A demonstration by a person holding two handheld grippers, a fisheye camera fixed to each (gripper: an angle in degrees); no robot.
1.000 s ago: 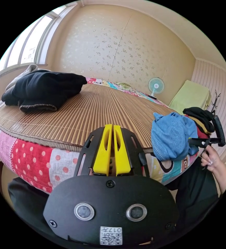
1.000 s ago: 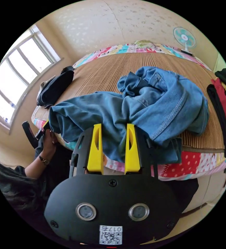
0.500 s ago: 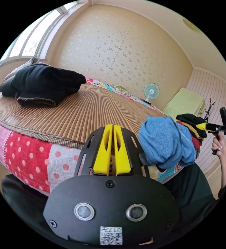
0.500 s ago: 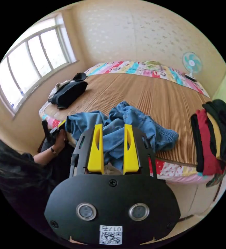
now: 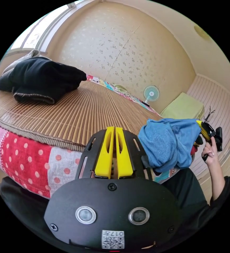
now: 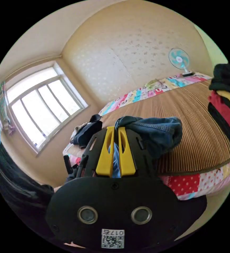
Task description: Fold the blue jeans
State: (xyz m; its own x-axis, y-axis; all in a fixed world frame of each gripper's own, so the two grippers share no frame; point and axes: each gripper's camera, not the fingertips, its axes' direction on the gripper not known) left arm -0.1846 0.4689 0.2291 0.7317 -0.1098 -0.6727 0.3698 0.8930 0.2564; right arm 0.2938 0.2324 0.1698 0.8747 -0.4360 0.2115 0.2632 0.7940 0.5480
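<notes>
The blue jeans [image 5: 170, 142] lie bunched at the near edge of the bed, on the bamboo mat [image 5: 80, 113]. My right gripper [image 6: 115, 130] is shut on a fold of the jeans [image 6: 151, 131], and blue denim shows between its yellow jaws. In the left gripper view that right gripper [image 5: 205, 131] sits at the far side of the bundle, held by a hand [image 5: 211, 151]. My left gripper [image 5: 114, 129] hangs shut and empty before the bed's edge, left of the jeans.
Folded black clothes [image 5: 41, 79] lie at the mat's far left corner. A stack of black, red and yellow clothes [image 6: 225, 105] sits right of the jeans. A small fan [image 5: 151, 93] stands by the wall, beside a green-covered piece [image 5: 184, 108]. A window [image 6: 41, 105] is on the left.
The right gripper, open over the jeans half a second ago, has dropped to the bundle and shut on a fold. The left gripper has stayed shut and has hardly moved.
</notes>
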